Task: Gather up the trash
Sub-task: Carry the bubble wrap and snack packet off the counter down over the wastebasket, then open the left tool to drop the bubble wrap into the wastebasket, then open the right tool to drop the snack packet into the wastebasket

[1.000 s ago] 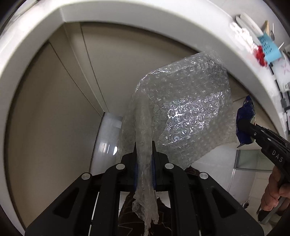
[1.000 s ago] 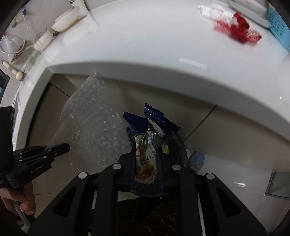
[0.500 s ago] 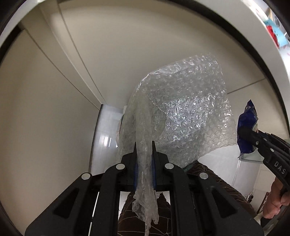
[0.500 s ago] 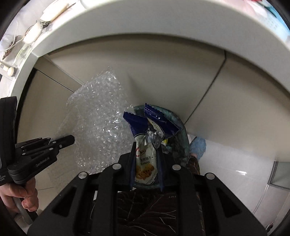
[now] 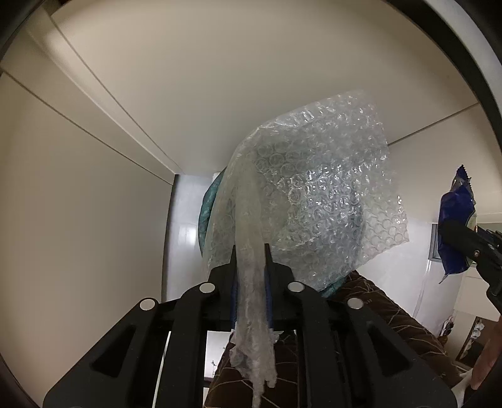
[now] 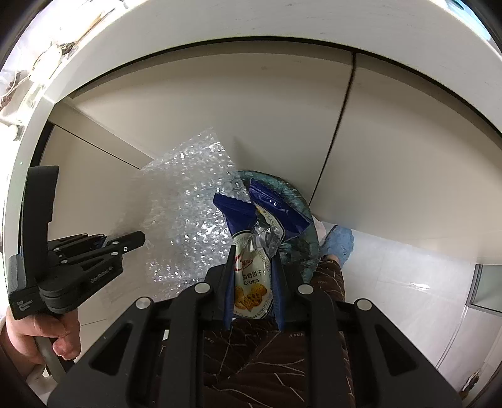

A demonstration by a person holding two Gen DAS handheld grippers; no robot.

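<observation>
A clear sheet of bubble wrap (image 5: 313, 194) hangs over a bin with a teal liner (image 5: 205, 213). A twisted strand of the wrap runs between the pads of my left gripper (image 5: 250, 248), whose jaws are opening and still touch it. My right gripper (image 6: 252, 248) is shut on a blue cookie bag (image 6: 251, 276), held upright above the bin's rim (image 6: 295, 201). In the right wrist view the left gripper (image 6: 138, 240) sits to the left, with the bubble wrap (image 6: 188, 213) beside the bag. In the left wrist view the cookie bag (image 5: 456, 226) shows at the far right.
Beige cabinet doors (image 6: 219, 110) stand behind the bin under a white counter edge (image 6: 219, 28). A person's brown-patterned trouser leg (image 6: 266, 361) and a blue slipper (image 6: 339, 241) are close to the bin. A hand (image 6: 37, 332) grips the left tool's handle. White floor tiles lie to the right.
Both grippers sank below the counter edge toward the bin. The left one carried the bubble wrap over the bin's mouth, and its fingers stand slightly wider apart. The right keeps the cookie bag.
</observation>
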